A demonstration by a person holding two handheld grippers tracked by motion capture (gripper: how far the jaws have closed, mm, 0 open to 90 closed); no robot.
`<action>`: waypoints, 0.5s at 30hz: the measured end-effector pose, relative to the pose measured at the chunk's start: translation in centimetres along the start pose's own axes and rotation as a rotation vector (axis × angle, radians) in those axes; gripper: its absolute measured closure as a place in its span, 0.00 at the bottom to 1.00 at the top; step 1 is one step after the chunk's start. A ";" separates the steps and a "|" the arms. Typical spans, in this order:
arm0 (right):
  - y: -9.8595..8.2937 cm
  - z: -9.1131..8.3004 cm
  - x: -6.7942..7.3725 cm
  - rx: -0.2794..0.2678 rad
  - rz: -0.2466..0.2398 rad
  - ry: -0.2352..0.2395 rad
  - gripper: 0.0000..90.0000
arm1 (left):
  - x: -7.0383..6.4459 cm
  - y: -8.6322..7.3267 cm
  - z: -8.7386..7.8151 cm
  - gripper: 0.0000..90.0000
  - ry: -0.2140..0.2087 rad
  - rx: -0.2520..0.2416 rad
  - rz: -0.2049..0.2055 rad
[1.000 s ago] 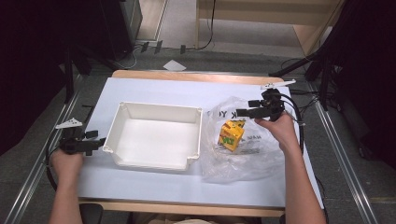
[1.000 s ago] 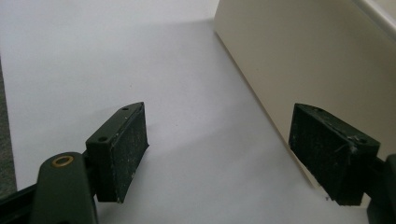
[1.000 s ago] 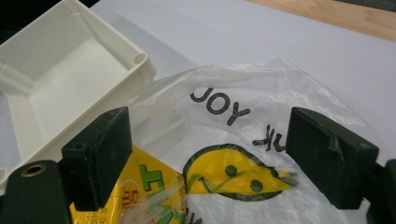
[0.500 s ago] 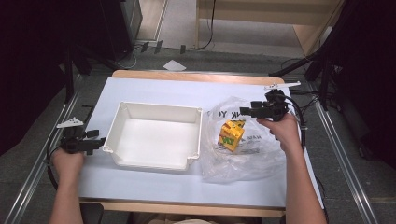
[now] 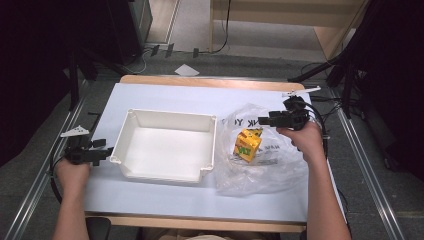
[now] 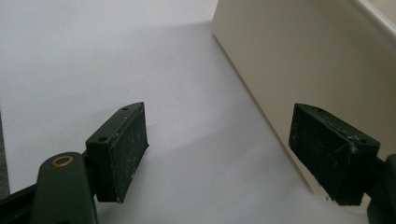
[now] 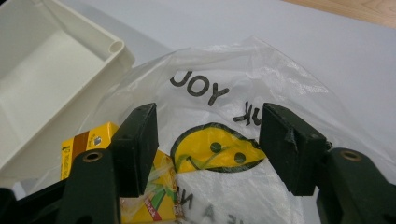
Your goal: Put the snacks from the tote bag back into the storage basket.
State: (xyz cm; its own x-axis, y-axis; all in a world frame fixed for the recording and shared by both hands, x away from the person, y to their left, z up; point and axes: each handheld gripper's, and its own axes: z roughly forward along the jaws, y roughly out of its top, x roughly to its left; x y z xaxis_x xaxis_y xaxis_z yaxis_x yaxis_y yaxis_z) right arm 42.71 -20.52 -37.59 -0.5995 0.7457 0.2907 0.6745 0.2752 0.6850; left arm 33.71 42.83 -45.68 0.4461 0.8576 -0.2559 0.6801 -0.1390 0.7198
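White table [image 5: 165,197]: bagged yellow carton [image 5: 248,144] just below right gripper [image 5: 263,121] fingers.

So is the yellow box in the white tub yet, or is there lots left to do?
Lots left, it seems. Nothing looks done: the tub is empty and the yellow box lies in the clear bag beside it. In hand: the right claw is open above the bag, gripping nothing. The left claw is open by the tub's outer wall. Probably left: getting the box out and into the tub.
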 end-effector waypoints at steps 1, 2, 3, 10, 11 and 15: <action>0.0 0.0 0.1 0.003 -0.006 -0.003 0.43 | 0.0 0.0 0.0 0.23 0.000 0.000 0.000; 0.0 0.0 0.1 0.003 -0.006 -0.003 0.43 | 0.0 0.0 0.0 0.23 0.000 0.000 0.000; 0.1 -0.1 0.2 0.007 -0.015 -0.005 0.43 | 0.0 0.0 0.0 0.23 0.000 0.001 0.001; 0.4 -0.9 1.1 0.012 -0.063 -0.011 0.43 | 0.0 0.0 0.0 0.23 0.000 0.002 0.002; 0.4 -0.9 1.1 0.012 -0.063 -0.011 0.43 | 0.0 0.0 0.0 0.23 0.000 0.001 0.002; 0.7 -1.2 1.7 0.017 -0.082 -0.002 0.44 | 0.0 0.0 0.1 0.23 0.000 0.004 0.003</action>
State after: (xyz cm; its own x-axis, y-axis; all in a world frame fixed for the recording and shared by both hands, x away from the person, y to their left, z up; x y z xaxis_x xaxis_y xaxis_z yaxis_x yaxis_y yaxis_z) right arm 41.63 -19.85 -35.85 -0.6519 0.7217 0.2326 0.6307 0.3457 0.6947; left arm 33.74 42.78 -45.71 0.4481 0.8573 -0.2533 0.6808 -0.1436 0.7183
